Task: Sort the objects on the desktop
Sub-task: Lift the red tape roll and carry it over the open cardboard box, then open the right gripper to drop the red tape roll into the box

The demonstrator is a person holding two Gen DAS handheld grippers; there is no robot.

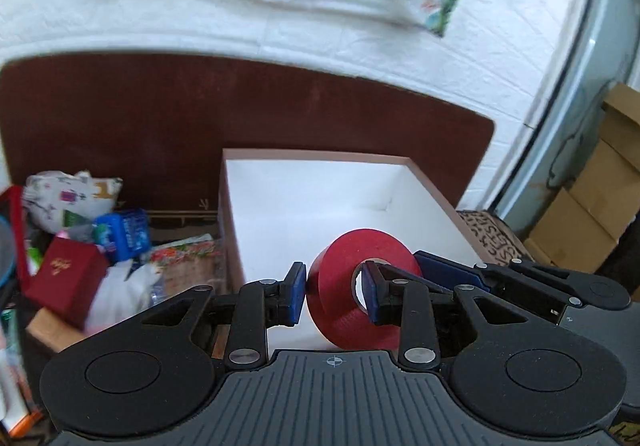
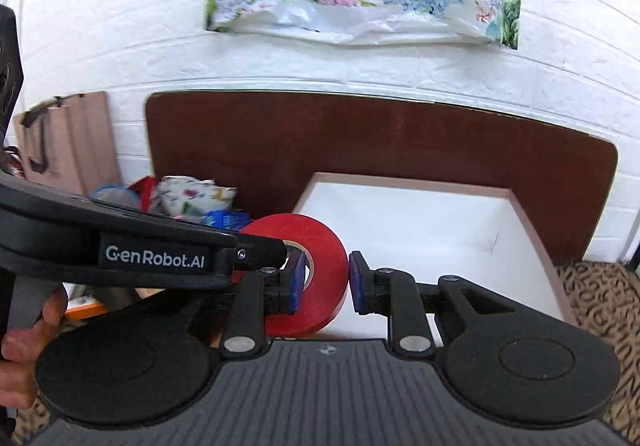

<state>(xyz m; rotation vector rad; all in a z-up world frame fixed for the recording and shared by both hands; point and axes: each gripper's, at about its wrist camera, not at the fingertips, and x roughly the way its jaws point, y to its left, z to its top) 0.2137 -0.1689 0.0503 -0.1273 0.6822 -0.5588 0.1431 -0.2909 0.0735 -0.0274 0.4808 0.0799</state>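
Left tool [image 1: 334, 292]: clamped across the wall of the red tape roll [image 1: 352, 286], one pad on the outer rim, the other inside the core hole
Right tool [image 2: 325, 284]: also on the roll, one pad in the core, the other just off or barely touching the outer rim; firmness of that grip impossible to tell
Red tape roll: held on edge between both tools, up in the air above the near edge of the white box [image 1: 320, 198]
Handling: light, stiff ring, smooth and somewhat slippery on the outer face; likely to swivel if pinched at one point only
Where to hold: through the core and over the rim, as now, pads flat on the wall
Risk: two tools on one roll, so a tug from either could twist it loose
White box: open, interior bare, probable drop spot
Clutter pile [image 1: 92, 246]: left of the box, red gift box [image 1: 66, 278], blue packet [image 1: 124, 232], patterned pouch [image 1: 68, 194]
Table [image 2: 400, 142]: dark brown, against a white brick wall
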